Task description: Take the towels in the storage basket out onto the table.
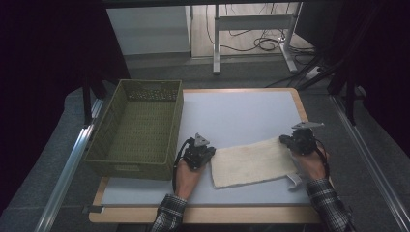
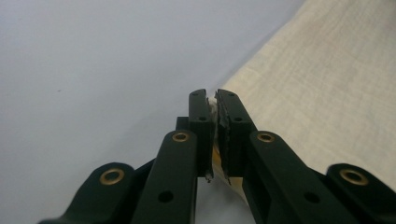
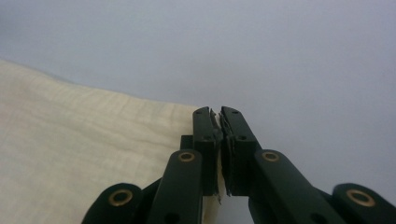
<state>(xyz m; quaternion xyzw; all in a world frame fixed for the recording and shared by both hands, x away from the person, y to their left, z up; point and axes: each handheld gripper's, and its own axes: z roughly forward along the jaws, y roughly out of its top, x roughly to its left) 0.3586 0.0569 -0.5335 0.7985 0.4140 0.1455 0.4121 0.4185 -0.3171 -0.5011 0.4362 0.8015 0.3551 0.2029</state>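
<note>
A cream cloth (image 1: 254, 162) lies flat on the pale table top, folded into a long strip. My left gripper (image 1: 209, 153) pinches its far left corner; in the left gripper view the jaws are pressed together at the gripper tip (image 2: 214, 98) with cloth (image 2: 327, 93) caught between them. My right gripper (image 1: 286, 140) is shut on the far right corner. The right gripper view has the same tight jaws at its tip (image 3: 215, 112), the cloth (image 3: 79, 149) spreading off to the left.
An olive woven basket (image 1: 169, 128) stands on the table's left side, close to my left hand. The wooden table rim (image 1: 193, 215) runs along the front. A white desk frame (image 1: 251, 24) and cables stand on the floor beyond.
</note>
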